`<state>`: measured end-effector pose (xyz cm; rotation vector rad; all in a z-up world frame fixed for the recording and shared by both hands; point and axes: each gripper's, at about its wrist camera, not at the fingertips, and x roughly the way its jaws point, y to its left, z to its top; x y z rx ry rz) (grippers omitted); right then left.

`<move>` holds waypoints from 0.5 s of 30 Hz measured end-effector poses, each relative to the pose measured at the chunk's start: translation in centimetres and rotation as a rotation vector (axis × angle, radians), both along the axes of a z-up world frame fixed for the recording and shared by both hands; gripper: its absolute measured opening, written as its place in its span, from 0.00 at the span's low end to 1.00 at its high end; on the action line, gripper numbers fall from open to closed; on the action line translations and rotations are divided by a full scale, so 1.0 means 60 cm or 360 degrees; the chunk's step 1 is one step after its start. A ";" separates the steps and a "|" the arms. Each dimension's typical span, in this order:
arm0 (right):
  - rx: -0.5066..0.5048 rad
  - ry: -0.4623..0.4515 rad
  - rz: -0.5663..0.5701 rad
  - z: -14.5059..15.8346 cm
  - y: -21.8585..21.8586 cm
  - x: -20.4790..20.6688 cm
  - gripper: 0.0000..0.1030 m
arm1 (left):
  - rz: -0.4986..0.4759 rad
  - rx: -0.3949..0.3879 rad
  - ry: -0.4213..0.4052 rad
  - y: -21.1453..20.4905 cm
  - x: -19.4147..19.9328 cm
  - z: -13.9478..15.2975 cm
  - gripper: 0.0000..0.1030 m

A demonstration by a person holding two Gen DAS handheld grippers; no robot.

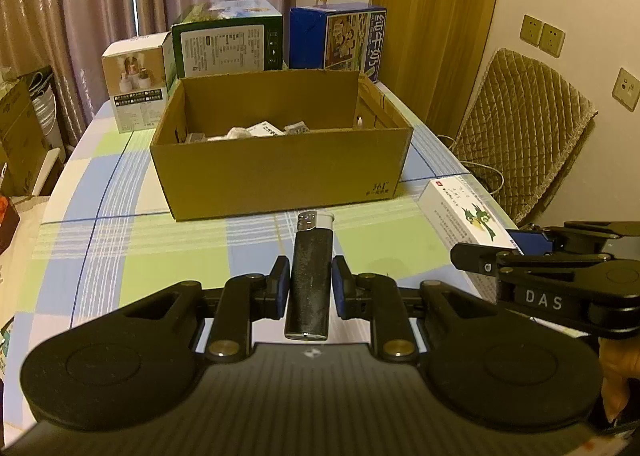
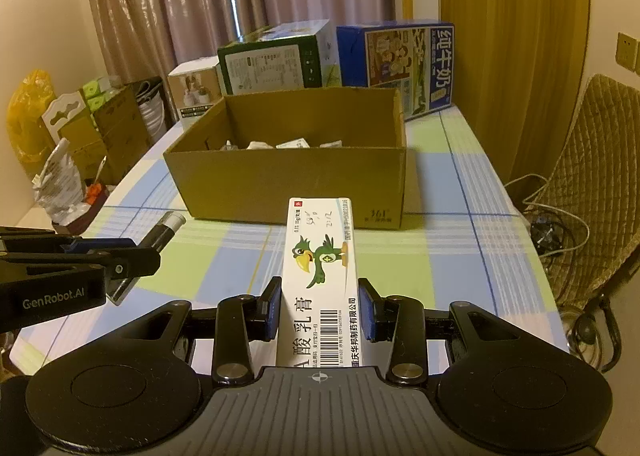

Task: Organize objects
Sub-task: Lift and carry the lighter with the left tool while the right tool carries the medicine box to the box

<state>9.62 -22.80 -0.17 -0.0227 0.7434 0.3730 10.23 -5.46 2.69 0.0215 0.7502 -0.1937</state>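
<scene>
Between the blue pads of the left gripper (image 1: 308, 288) a dark lighter (image 1: 310, 276) is pinched at mid-body, its silver cap pointing ahead toward the cardboard box (image 1: 280, 172); the right gripper (image 2: 320, 312) is closed likewise on a long white medicine carton (image 2: 320, 276) printed with a green bird. Both items are carried above the checked tablecloth (image 1: 120, 236), short of the box's near wall. A slip is judged possible for the lighter, since it is narrow, smooth and held by a small patch of pad, so a tilt could let it slide out before the rim is cleared. The carton juts far past the fingers, and its front end could be knocked against the near wall if it is brought in too low; thin card could also be crushed by a hard squeeze. From the left wrist view the lighter's grip is seen plainly, while the right wrist view shows it only obliquely. White packets already lying inside the box are glimpsed in both views, and taller printed boxes are ranged behind it.
</scene>
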 end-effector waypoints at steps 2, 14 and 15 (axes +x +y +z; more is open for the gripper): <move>-0.0005 -0.0009 0.0003 0.003 0.002 0.006 0.34 | -0.0005 -0.0005 -0.0003 0.001 0.006 0.004 0.18; -0.0006 -0.0042 0.0025 0.021 0.010 0.049 0.34 | -0.0031 0.0003 -0.0011 0.007 0.053 0.018 0.18; -0.0006 -0.0044 0.0027 0.022 0.011 0.053 0.34 | -0.0033 0.0006 -0.0012 0.007 0.057 0.020 0.18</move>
